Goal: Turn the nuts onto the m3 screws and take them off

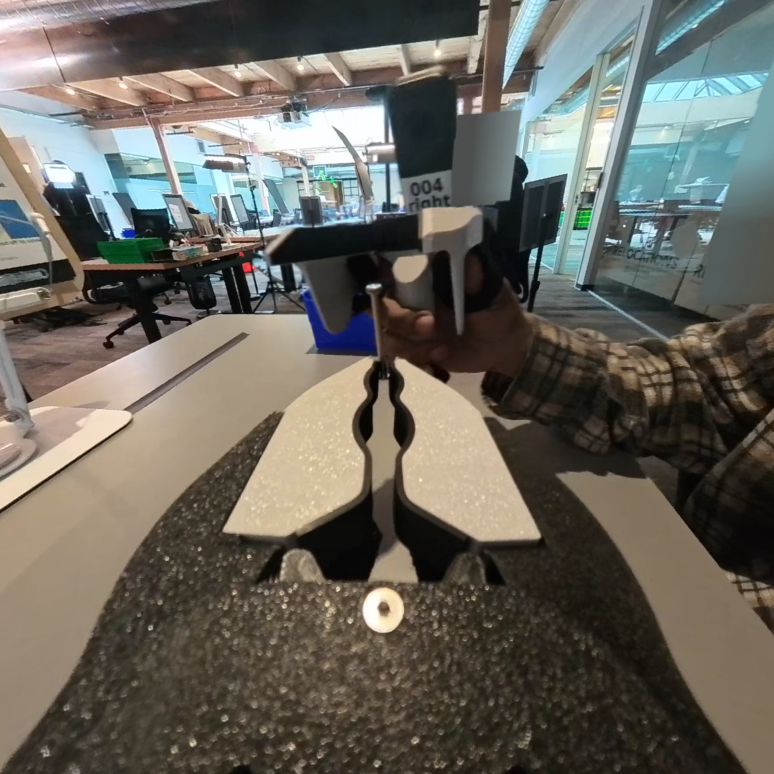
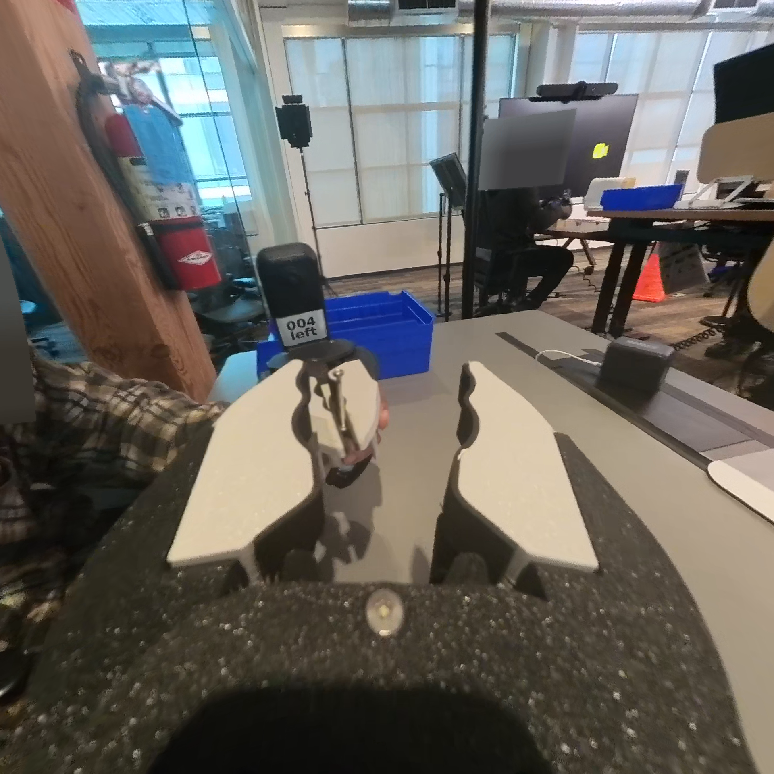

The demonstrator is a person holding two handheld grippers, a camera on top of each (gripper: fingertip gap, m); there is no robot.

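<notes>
One screw (image 1: 378, 326) stands upright, pinched at its lower end by the left gripper (image 1: 383, 375), jaws nearly closed. The right gripper (image 2: 385, 423) gapes wide and empty. To do well, it should meet the shaft squarely (no nut is discernible). Fingers (image 1: 318, 452) are grainy white with scalloped edges; the screw is slim, shiny steel.

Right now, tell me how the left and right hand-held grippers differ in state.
The left hand-held gripper is shut on the screw, which stands upright from its tips; the right hand-held gripper is open and holds nothing. The left one's fingers nearly meet, while the right one's stand wide apart. Both have light grey fingers on speckled black bodies and hover over the grey table.
</notes>
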